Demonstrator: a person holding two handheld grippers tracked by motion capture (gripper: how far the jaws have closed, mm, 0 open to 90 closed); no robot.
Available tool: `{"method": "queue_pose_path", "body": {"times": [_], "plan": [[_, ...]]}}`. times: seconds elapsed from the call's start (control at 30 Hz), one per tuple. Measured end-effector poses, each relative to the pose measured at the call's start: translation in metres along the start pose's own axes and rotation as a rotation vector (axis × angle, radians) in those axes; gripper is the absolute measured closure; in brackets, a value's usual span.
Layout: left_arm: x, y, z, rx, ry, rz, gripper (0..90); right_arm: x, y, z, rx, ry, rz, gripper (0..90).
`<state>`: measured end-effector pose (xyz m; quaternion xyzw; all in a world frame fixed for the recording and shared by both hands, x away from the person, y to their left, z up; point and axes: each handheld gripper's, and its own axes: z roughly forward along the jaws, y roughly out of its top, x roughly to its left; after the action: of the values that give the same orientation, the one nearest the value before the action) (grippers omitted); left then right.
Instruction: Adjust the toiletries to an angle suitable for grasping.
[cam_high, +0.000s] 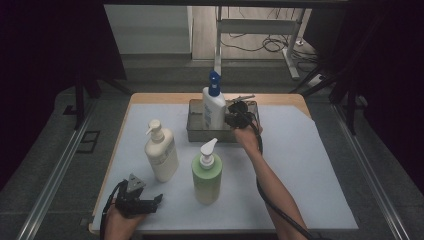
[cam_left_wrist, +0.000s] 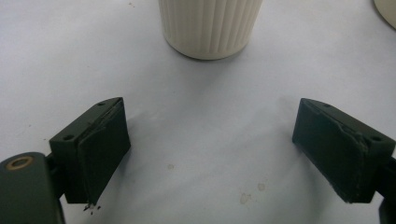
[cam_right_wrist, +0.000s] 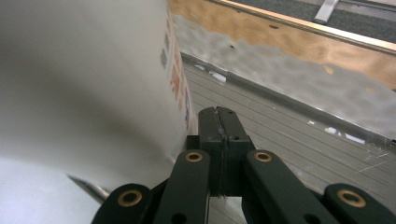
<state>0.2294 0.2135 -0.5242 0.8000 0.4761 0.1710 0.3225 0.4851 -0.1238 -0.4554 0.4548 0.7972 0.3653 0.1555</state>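
A white bottle with a blue pump (cam_high: 213, 107) stands upright in a metal tray (cam_high: 196, 131) at the back of the table. My right gripper (cam_high: 236, 114) is inside the tray just to the right of this bottle. In the right gripper view its jaws (cam_right_wrist: 219, 114) are pressed together with nothing between them, close against the white bottle's side (cam_right_wrist: 84, 84). My left gripper (cam_high: 150, 202) rests near the front left edge of the table. It is open and empty (cam_left_wrist: 210, 149), pointing at the ribbed base of a cream pump bottle (cam_left_wrist: 209, 25).
The cream pump bottle (cam_high: 161, 152) and a green pump bottle (cam_high: 207, 175) stand upright on the pale mat between the tray and the front edge. The tray's ridged floor (cam_right_wrist: 289, 135) lies bare to the right of the white bottle. A cable trails along the right forearm.
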Motion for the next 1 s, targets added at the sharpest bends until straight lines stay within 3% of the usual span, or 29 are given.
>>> {"method": "queue_pose_path", "body": {"times": [0.17,1.0], "plan": [[0.0,0.0,0.0,0.0,-0.001,0.0,10.4,-0.002,-0.001,0.004,0.014,0.028,0.036,89.5],[0.0,0.0,0.0,0.001,-0.001,-0.001,10.4,0.02,0.002,0.017,0.028,0.068,0.012,89.4]]}}
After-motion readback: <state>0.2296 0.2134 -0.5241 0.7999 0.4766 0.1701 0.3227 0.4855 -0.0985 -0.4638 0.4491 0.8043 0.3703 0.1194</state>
